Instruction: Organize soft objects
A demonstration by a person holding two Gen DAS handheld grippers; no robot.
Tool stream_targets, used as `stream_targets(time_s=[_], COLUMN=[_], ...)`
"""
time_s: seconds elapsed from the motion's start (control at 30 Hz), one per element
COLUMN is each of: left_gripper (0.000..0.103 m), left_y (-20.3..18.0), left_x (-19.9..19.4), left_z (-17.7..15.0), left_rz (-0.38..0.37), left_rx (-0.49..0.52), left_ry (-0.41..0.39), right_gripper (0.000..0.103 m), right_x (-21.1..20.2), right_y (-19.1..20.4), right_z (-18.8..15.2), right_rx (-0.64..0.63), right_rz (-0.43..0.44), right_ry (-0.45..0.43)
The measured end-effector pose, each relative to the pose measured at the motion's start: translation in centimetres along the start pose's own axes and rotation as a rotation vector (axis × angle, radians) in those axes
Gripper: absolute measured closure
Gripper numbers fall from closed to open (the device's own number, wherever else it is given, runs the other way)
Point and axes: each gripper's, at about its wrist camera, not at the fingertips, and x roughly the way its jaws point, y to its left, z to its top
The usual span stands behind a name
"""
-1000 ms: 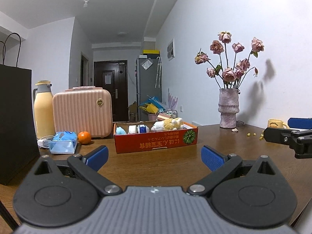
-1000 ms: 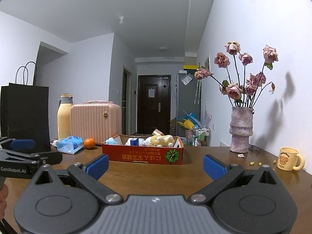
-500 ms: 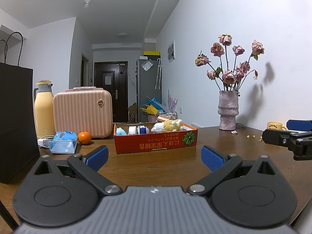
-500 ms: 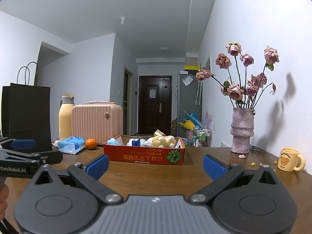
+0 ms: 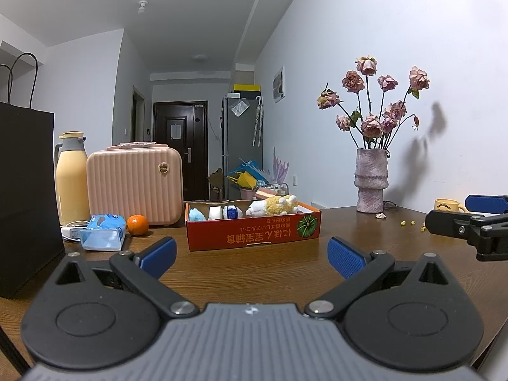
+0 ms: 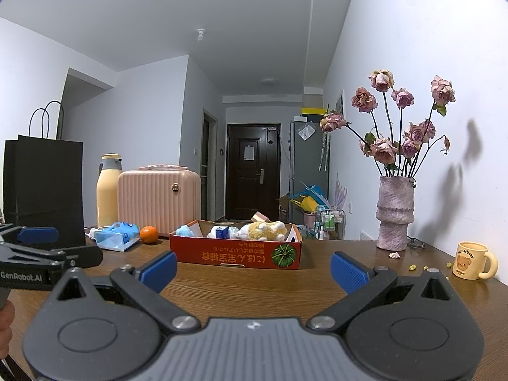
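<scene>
Box [image 5: 252,233] of soft toys — beyond both spread jaws

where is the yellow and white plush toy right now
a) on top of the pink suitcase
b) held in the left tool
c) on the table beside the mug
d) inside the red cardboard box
d: the plush toy lies inside the red cardboard box on the table, and both the left tool and right tool are open and empty.

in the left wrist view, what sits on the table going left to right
black paper bag → yellow thermos → blue tissue pack → orange → red cardboard box → vase of dried roses → yellow mug
</scene>
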Motion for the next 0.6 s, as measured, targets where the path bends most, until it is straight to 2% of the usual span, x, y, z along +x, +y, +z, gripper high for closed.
stream_targets(time_s=[0.6], left_gripper=[0.0], left_y=[-0.35], left_x=[-0.23], left_z=[0.25], left_rz=[0.014], left_rx=[0.009], left_ry=[-0.004], right_gripper=[0.0], right_x=[0.02], right_y=[0.16], right_z=[-0.05], right_rx=[0.0], right_rz=[-0.002], right_ry=[0.004])
